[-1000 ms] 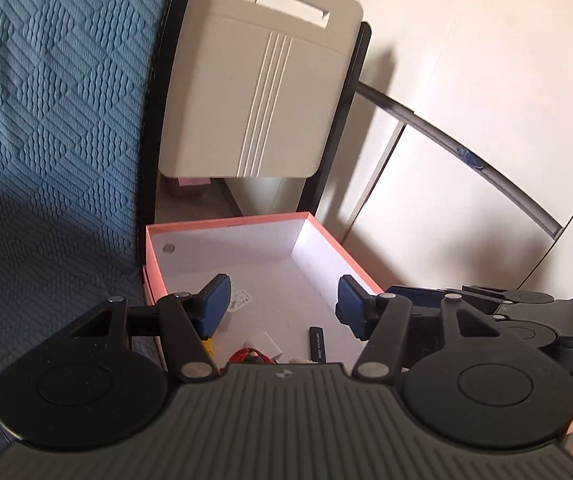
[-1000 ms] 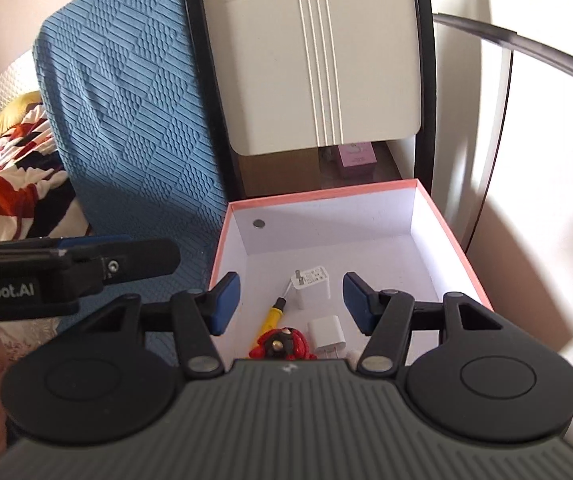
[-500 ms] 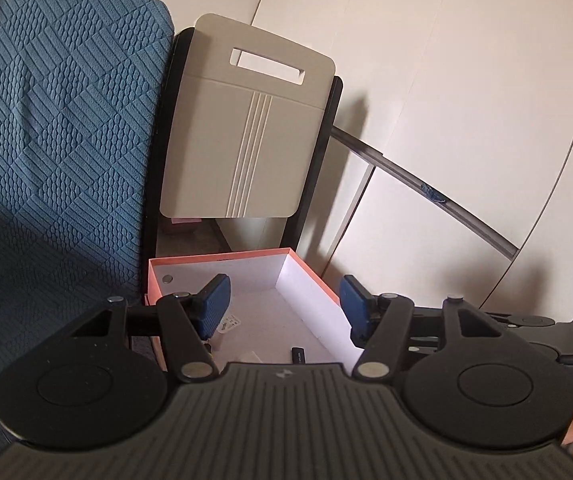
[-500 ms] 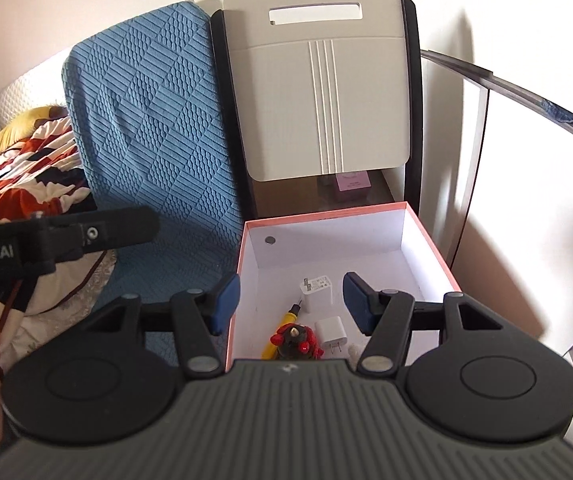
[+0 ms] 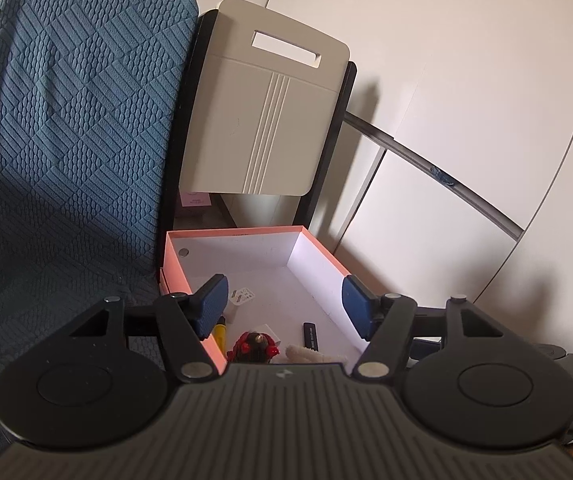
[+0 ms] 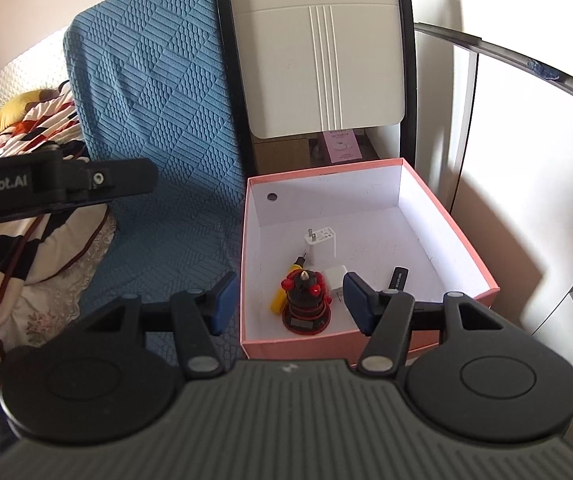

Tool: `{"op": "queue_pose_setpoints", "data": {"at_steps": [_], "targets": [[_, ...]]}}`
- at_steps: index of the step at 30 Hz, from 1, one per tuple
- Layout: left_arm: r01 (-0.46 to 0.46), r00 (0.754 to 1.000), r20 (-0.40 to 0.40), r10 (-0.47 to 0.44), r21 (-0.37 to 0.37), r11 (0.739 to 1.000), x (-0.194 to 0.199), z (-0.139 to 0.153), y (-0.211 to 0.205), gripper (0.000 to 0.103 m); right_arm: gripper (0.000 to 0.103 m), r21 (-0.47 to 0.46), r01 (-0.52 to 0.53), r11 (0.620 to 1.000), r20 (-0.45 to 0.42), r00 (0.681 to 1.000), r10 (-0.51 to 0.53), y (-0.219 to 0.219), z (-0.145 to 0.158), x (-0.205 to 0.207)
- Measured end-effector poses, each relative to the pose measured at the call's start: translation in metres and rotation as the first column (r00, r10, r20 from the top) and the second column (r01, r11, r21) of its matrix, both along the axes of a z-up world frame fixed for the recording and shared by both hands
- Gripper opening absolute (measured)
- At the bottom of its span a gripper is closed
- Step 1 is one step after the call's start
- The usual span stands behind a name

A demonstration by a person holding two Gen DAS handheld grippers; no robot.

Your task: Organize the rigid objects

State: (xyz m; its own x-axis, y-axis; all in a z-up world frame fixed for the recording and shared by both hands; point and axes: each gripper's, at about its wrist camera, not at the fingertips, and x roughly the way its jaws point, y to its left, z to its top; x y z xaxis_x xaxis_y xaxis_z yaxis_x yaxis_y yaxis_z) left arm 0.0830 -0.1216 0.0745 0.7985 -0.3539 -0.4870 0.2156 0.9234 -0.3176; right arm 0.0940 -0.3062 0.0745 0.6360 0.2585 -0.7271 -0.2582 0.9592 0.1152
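**A:** Where do the claws stand?

**B:** The right claw (image 6: 286,300) is parted and bare, hanging over the near wall of the pink box (image 6: 458,220). The left claw (image 5: 284,304) is parted too, nothing between its blue pads; its jaws have just been opening a little wider.

**A:** And the things to sort?

**B:** All lie inside the box: a black-and-red toy figure (image 6: 305,300) standing upright, a yellow-handled screwdriver (image 6: 280,298) touching it, two white plug adapters (image 6: 320,246) just behind, and a black stick (image 6: 398,279) to the right.

**A:** How would they handle?

**B:** Light and stiff, I judge. The adapters are smooth plastic and may slip, so pinch their flat sides. The toy looks top-heavy with thin red bits; take it round the dark middle. The screwdriver wants a grip across its handle.
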Motion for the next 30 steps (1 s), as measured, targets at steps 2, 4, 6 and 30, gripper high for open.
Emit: {"op": "queue_pose_setpoints", "data": {"at_steps": [2,4,6,30], "targets": [[0.002,1.000,-0.005,-0.002,0.011,1.000,-0.003,-0.002,0.000,0.069,0.060,-0.026,0.003,1.000,0.013,1.000,-0.003,0.002,-0.002,-0.004],[0.001,1.000,-0.014,-0.001,0.018,1.000,-0.005,-0.005,0.000,0.069,0.060,-0.021,0.003,1.000,0.009,1.000,-0.003,0.003,-0.004,-0.006],[-0.003,1.000,-0.024,0.003,0.024,1.000,-0.007,-0.008,-0.001,0.069,0.060,-0.015,0.006,1.000,0.000,1.000,-0.006,0.003,-0.006,-0.007],[-0.076,0.990,-0.112,0.082,0.058,0.995,0.000,-0.029,0.001,0.103,0.103,-0.018,0.124,0.992,-0.015,0.992,-0.124,-0.021,-0.016,-0.001]]}}
